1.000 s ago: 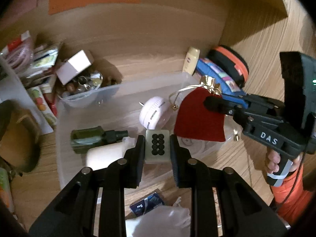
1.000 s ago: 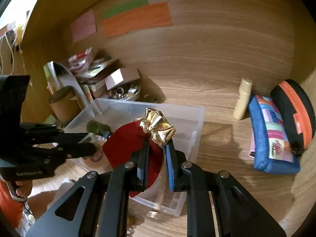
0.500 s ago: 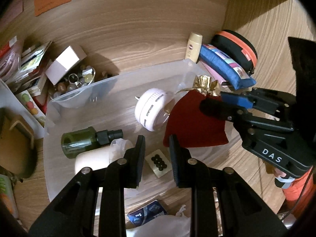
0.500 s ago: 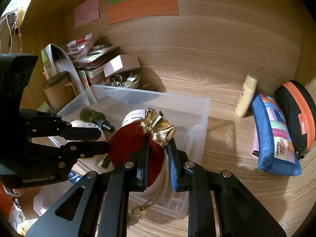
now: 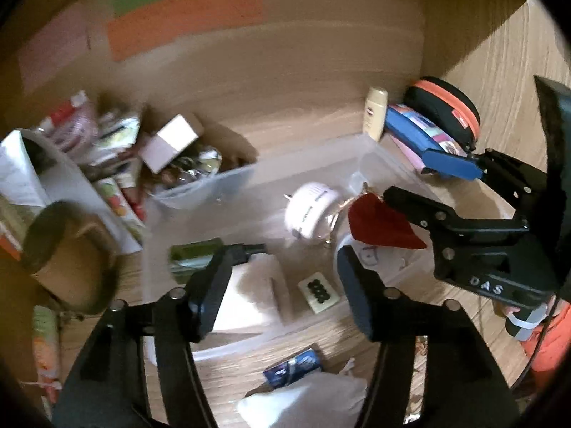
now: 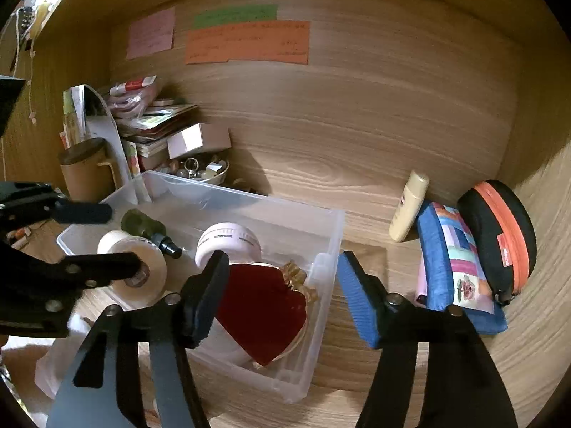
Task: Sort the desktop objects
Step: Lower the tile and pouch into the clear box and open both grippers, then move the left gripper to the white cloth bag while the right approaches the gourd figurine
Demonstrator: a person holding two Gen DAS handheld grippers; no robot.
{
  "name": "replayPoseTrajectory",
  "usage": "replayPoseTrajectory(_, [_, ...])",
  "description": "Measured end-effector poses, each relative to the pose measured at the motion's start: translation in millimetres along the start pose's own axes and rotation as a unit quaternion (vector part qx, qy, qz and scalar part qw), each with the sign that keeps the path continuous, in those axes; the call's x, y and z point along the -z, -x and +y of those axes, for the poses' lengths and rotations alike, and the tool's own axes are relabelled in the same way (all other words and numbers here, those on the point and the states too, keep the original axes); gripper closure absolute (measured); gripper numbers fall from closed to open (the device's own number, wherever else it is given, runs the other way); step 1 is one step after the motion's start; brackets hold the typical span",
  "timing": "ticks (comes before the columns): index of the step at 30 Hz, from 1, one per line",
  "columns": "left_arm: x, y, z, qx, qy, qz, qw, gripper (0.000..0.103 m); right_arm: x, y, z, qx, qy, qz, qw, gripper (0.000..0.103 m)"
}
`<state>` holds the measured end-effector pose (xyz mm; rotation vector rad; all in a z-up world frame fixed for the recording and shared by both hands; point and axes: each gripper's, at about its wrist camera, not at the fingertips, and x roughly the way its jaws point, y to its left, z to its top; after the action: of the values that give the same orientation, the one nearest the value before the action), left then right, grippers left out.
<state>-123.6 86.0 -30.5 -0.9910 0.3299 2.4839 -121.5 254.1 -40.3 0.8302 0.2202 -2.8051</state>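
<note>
Both claws have released their loads into the clear plastic bin (image 6: 323, 235).

Right claw (image 6: 282, 297): the jaws are now spread wide and hold nothing. Half a second ago they pinched the gold-tied neck of the red pouch (image 6: 264, 315). The pouch now lies inside the bin at its near right corner, resting against the bin wall, with its gold tie (image 6: 298, 278) toward the corner.

Left claw (image 5: 282, 290): the jaws are likewise spread wide and empty. The small button card (image 5: 319, 290), which they gripped a second ago, lies flat on the bin floor between the two fingers and apart from both.

Other bin contents: a round white device (image 6: 228, 240), a green bottle (image 6: 144, 226) and a white roll (image 6: 137, 271).

Judgement: two items count as sorted, and both claws are free for the next pick. Candidates outside the bin include the cream tube (image 6: 408, 207), the blue pencil case (image 6: 460, 267) and the black-and-orange case (image 6: 499, 235) on the counter (image 6: 357, 164) at the right, and a blue packet (image 5: 294, 365) near the front edge of the bin.
</note>
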Motion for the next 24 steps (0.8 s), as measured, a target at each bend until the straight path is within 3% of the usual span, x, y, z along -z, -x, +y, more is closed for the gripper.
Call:
replayPoseTrajectory(3, [2,13,4,-0.015,0.001,-0.009,0.9998,0.037,-4,2,-1,-0.013,-0.008,0.014,1.0,0.042])
replayPoseTrajectory(7, [7,31,11,-0.03,0.006,-0.023,0.9993,0.03,-6,17,-1,-0.032,-0.029,0.016,0.999,0.022])
replayPoseTrajectory(9, [9,38,13,-0.037,0.009,-0.028,0.9989,0.023,-6,30,2,-0.029,-0.029,0.008,0.999,0.022])
replayPoseTrajectory(11, [13,45,18,-0.039,0.018,-0.031,0.9986,0.01,-5,41,5,-0.022,-0.026,0.005,0.999,0.017])
replayPoseTrajectory(16, [23,64,28,-0.04,0.041,-0.036,0.9977,0.006,-2,71,13,-0.001,-0.022,-0.014,1.0,0.002])
replayPoseTrajectory(24, [53,71,35,-0.029,0.066,-0.014,0.9973,0.004,15,100,28,0.021,-0.012,-0.022,0.999,0.0])
